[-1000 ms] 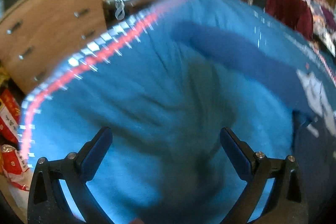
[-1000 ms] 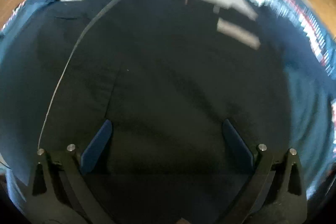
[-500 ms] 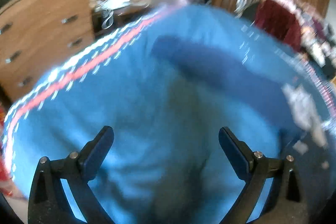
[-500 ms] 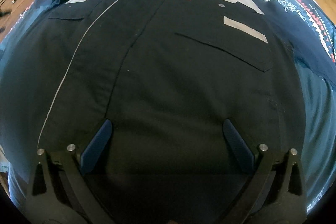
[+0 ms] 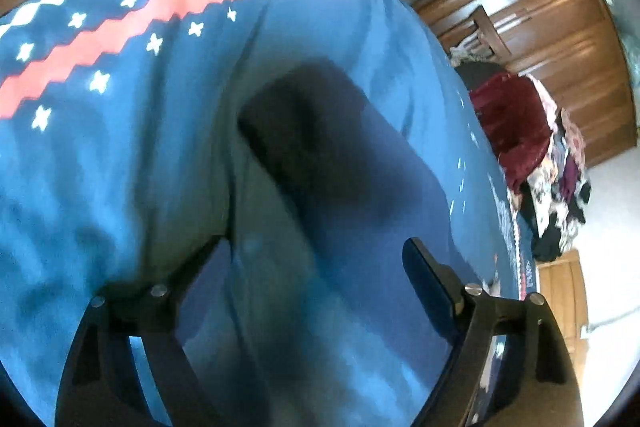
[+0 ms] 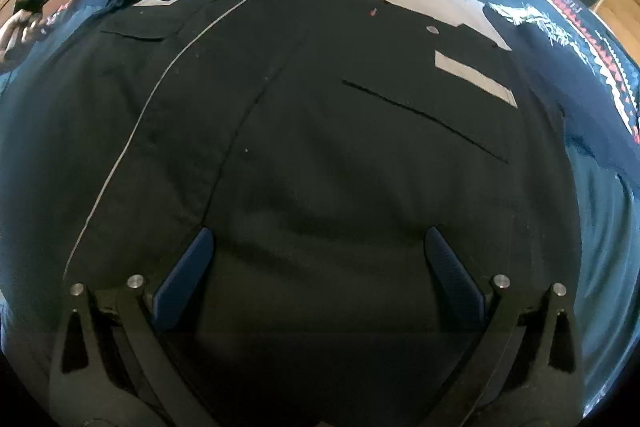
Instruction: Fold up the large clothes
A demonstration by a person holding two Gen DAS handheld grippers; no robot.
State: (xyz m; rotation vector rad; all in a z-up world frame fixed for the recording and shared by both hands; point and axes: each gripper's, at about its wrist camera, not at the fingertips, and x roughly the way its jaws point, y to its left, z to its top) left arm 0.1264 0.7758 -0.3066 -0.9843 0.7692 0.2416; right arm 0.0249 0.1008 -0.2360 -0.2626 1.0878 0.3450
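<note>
Right wrist view: a black work shirt (image 6: 320, 131) with a grey collar lies flat, front up, on a blue patterned bedspread (image 6: 600, 75). The right gripper (image 6: 316, 263) hovers over its lower hem, jaws spread wide, holding nothing. Left wrist view, blurred: the left gripper (image 5: 316, 267), jaws also spread, hangs above the shirt's dark sleeve (image 5: 336, 147).
</note>
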